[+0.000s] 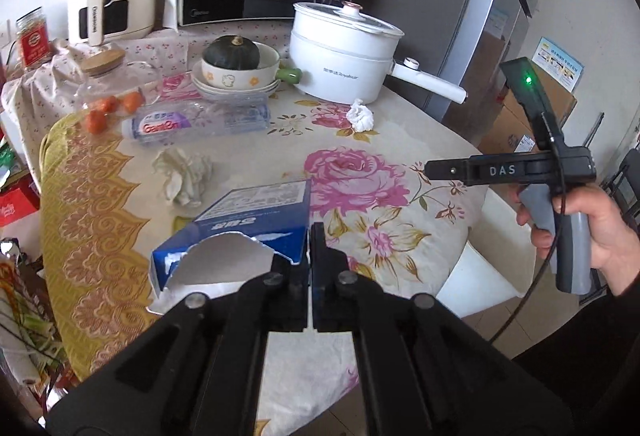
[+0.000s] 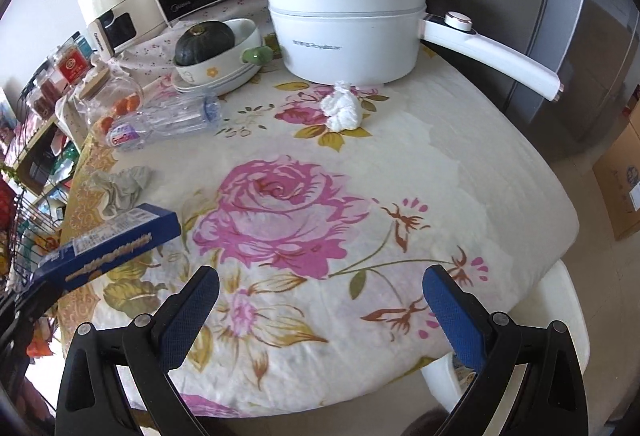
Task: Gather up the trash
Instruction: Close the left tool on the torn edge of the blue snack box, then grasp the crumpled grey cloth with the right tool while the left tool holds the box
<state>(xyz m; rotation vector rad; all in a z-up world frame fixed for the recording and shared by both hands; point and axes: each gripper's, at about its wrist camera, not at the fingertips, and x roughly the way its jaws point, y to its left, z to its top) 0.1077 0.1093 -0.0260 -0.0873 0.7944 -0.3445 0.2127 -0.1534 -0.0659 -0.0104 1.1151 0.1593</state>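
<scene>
In the left wrist view, the left gripper (image 1: 310,236) is closed on the edge of a torn blue box (image 1: 248,224), held above the flowered tablecloth (image 1: 400,140). In the right wrist view, the right gripper (image 2: 320,296) stands wide and empty; the box is at the left, and a white tissue ball (image 2: 342,108) lies near the pot (image 2: 348,32).

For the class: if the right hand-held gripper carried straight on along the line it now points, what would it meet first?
The right hand-held gripper, jaws open and empty, points down at bare floral tablecloth. It would probably meet the cloth first, around the big pink rose. The crumpled white tissue lies farther on; depth is hard to judge.
</scene>
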